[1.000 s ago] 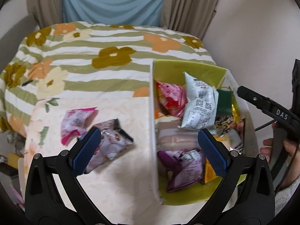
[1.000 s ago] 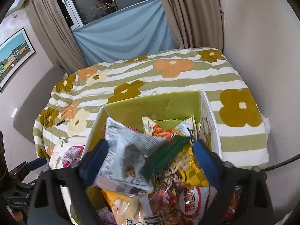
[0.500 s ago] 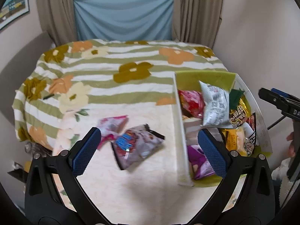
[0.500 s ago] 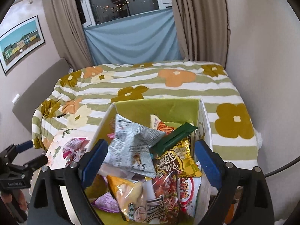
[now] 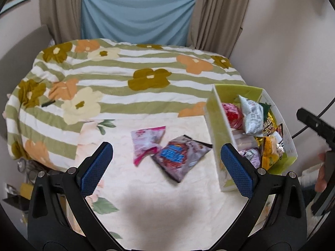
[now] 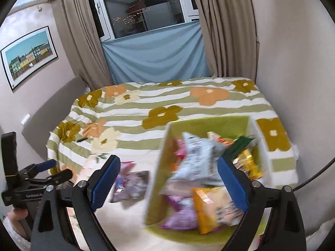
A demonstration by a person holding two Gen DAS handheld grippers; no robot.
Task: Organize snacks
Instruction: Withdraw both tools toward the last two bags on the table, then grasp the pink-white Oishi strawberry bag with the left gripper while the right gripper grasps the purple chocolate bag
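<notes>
A green box full of snack packets stands at the right on the cream blanket; it also shows in the right wrist view. Two packets lie loose left of it: a pink one and a grey-brown one with a blue label. My left gripper is open and empty, raised above the loose packets. My right gripper is open and empty, above the box's left wall. A grey-white packet tops the pile in the box.
The bed has a green-striped flowered cover. Curtains and a blue cloth hang at the far end. A wall runs close along the right. The left gripper shows at the left of the right wrist view.
Both grippers have drawn back and upward from the box, so more of the bed shows. The box and loose packets have not moved on the blanket.
</notes>
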